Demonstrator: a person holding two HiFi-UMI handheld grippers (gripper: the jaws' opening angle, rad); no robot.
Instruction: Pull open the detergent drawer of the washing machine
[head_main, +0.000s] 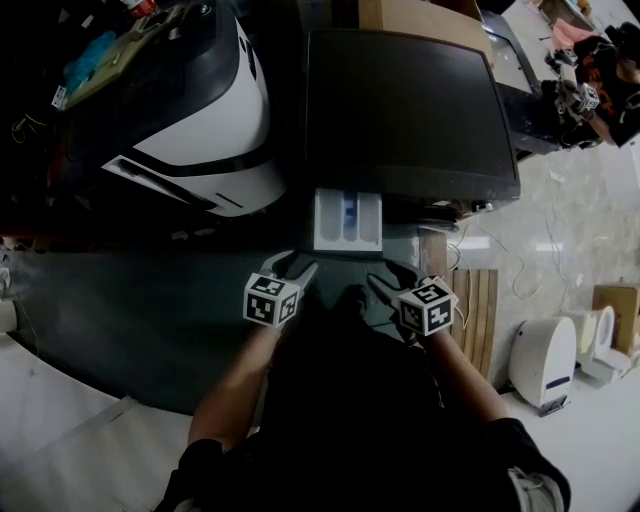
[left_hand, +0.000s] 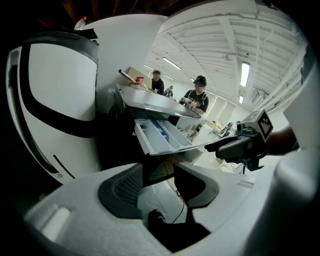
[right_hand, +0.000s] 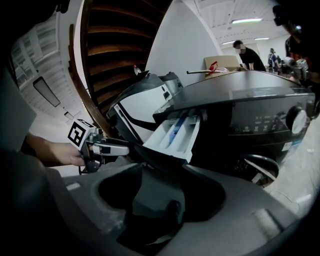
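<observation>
The black washing machine (head_main: 405, 110) stands in the middle of the head view. Its white detergent drawer (head_main: 347, 222) sticks out of the front, showing compartments and a blue insert. My left gripper (head_main: 292, 266) hangs open just below the drawer's left corner, touching nothing. My right gripper (head_main: 388, 279) is open below the drawer's right corner, also empty. In the left gripper view the drawer (left_hand: 162, 136) lies beyond the spread jaws, with the right gripper (left_hand: 240, 145) off to the side. In the right gripper view the drawer (right_hand: 175, 135) sits above the open jaws and the left gripper (right_hand: 107, 147) shows at left.
A white and black machine (head_main: 200, 115) stands close on the left. Wooden slats (head_main: 478, 310) and a white appliance (head_main: 545, 360) are on the floor at right. People (left_hand: 199, 95) work at a bench behind the washer.
</observation>
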